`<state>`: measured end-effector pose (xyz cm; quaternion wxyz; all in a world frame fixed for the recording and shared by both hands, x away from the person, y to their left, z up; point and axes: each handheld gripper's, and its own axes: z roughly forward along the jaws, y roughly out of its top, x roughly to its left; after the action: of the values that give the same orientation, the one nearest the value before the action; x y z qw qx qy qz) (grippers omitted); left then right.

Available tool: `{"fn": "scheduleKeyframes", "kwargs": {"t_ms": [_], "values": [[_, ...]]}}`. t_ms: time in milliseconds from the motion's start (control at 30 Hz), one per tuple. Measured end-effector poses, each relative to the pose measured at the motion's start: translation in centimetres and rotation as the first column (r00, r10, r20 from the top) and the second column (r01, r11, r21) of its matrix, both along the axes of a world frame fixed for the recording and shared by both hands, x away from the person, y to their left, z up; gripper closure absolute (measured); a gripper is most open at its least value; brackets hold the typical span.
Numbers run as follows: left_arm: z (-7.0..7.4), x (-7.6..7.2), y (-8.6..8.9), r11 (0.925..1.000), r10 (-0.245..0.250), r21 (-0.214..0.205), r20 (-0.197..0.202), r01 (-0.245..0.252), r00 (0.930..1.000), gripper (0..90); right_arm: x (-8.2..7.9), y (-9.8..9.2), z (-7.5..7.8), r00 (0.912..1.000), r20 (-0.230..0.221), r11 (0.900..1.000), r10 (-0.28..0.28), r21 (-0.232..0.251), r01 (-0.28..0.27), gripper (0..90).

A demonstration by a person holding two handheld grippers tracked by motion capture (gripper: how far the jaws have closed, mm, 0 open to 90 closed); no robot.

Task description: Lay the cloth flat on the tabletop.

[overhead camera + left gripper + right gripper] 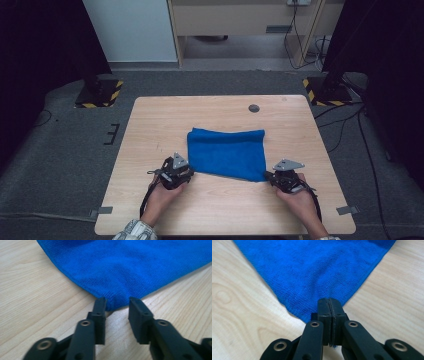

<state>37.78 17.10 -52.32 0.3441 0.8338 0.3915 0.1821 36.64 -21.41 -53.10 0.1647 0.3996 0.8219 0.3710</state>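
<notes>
Both tongs are sitting at the near corners of the blue cloth (227, 154), which is lying flat on the wooden table (150, 125), a little toward my side of its middle. My right tongs (329, 305) are clamping the cloth's near right corner: their two black jaws are pressing together with the tip of the corner pinched between them. My left tongs (117, 302) are standing apart around the near left corner, one jaw on each side of the tip, with a clear gap left and the pads not pressing on the fabric.

I am seeing the cloth as a deep, even blue with a fine, short, towel-like nap. From above it is looking folded into a wide rectangle, its far edge slightly rounded and thicker at the left, its near edge running slightly askew to the table's front. A narrow stitched hem is showing along the edges by the left corner. My hands are resting low on the table behind each of the tongs.
</notes>
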Motion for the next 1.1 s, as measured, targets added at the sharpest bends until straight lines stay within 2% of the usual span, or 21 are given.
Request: {"fn": "scheduleKeyframes", "kwargs": {"t_ms": [67,233,333,400,533,567,600,633,667,700,733,767,800,900,967,1100], "values": [[0.1,0.0,0.0,1.0,0.001,0.005,0.0,-0.001,1.0,75.3,-0.3,0.0,0.1,1.0,-0.003,1.0,0.001,0.002,-0.001,89.0],[0.6,-0.3,0.1,0.9994,-0.026,-0.025,0.014,0.026,0.9996,89.3,-1.8,-0.1,0.9,0.9999,0.008,0.9997,0.011,0.02,-0.011,89.0],[0.9,-0.4,0.1,0.9987,-0.033,-0.039,0.014,0.034,0.9993,89.9,-2.1,-0.1,1.3,0.9998,0.016,0.9993,0.012,0.035,-0.012,88.9],[1.3,-0.4,0.2,0.9968,-0.029,-0.073,0.032,0.031,0.9991,89.9,-1.9,-0.2,1.5,0.9998,0.018,0.999,0.007,0.045,-0.008,89.0],[1.5,0.0,0.2,0.9971,-0.024,-0.071,0.042,0.027,0.9988,89.9,-1.4,-0.4,1.4,0.9997,0.022,0.9986,-0.005,0.053,0.004,88.9],[1.5,0.1,0.3,0.9973,0.0,-0.073,0.025,0.001,0.9997,89.9,-1.0,-0.6,1.3,0.9996,0.02,0.9978,-0.021,0.063,0.019,88.9],[1.5,0.1,0.3,0.9973,0.0,-0.073,0.025,0.001,0.9997,87.5,-0.9,-0.7,1.3,0.9994,0.022,0.9975,-0.027,0.066,0.025,88.9],[1.5,-0.1,0.5,0.997,0.038,-0.069,0.032,-0.035,0.9988,80.1,-0.8,-0.8,1.3,0.9994,0.02,0.9971,-0.03,0.07,0.028,88.9],[1.5,-0.1,0.5,0.997,0.038,-0.069,0.032,-0.035,0.9988,76.0,-0.8,-0.8,1.3,0.9994,0.02,0.9971,-0.03,0.07,0.028,88.9],[1.2,-0.1,0.8,0.9954,0.062,-0.075,0.034,-0.06,0.9975,70.3,-0.7,-0.9,1.3,0.9994,0.021,0.9973,-0.027,0.069,0.026,88.8],[0.9,-0.1,0.8,0.9939,0.092,-0.065,0.034,-0.09,0.9952,60.3,-0.8,-0.9,1.3,0.9994,0.022,0.9974,-0.027,0.068,0.025,88.8],[0.8,0.0,0.7,0.9937,0.099,-0.054,0.019,-0.098,0.9949,47.8,-0.8,-0.9,1.3,0.9993,0.022,0.9973,-0.029,0.068,0.027,88.7],[0.6,0.0,0.6,0.9945,0.094,-0.047,0.005,-0.094,0.9956,43.6,-0.8,-0.9,1.3,0.9993,0.022,0.9974,-0.029,0.066,0.027,88.7],[0.3,0.1,0.3,0.9966,0.075,-0.034,-0.007,-0.075,0.9971,40.2,-0.8,-0.8,1.3,0.9993,0.024,0.9975,-0.03,0.065,0.028,88.6],[0.1,0.2,0.1,0.9978,0.057,-0.034,-0.018,-0.057,0.9982,42.4,-0.8,-0.8,1.3,0.9993,0.028,0.9978,-0.025,0.062,0.023,88.6],[-0.1,0.5,-0.1,0.9986,0.046,-0.025,-0.024,-0.047,0.9986,54.7,-0.9,-0.7,1.3,0.9993,0.027,0.9978,-0.025,0.063,0.023,88.5]]}}
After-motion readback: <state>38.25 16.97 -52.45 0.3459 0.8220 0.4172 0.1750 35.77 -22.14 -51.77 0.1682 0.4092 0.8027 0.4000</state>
